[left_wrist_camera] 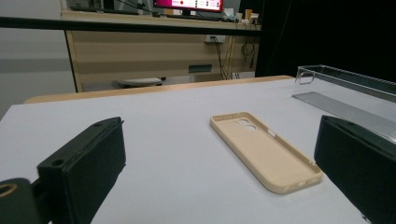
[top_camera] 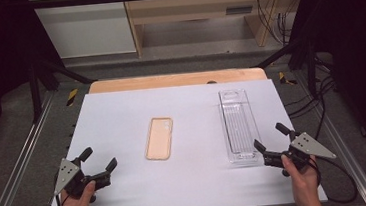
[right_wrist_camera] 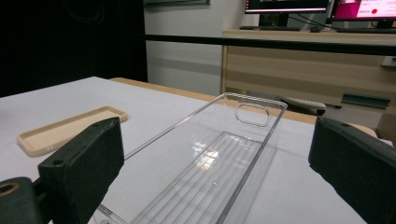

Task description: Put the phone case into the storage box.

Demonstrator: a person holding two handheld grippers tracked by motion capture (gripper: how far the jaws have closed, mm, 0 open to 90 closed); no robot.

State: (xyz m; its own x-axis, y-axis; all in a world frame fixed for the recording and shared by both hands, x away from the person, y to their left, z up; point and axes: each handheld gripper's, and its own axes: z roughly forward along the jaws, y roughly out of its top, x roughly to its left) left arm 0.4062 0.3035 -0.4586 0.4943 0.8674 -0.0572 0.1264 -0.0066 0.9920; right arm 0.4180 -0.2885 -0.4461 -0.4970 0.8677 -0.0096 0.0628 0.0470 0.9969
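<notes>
Case: lies ahead-right of my left gripper, long axis pointing away
Tray: just ahead of my right gripper
Jaws: both apart, empty

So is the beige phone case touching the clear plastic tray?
Apart. The high view shows a bare strip of white table between the beige phone case and the clear plastic tray.

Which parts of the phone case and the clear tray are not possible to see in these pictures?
- Phone case, right gripper view: its near end is hidden behind a black jaw.
- Clear tray, left gripper view: cut off by the right edge.
- Clear tray, right gripper view: near end cut off by the bottom edge.
</notes>
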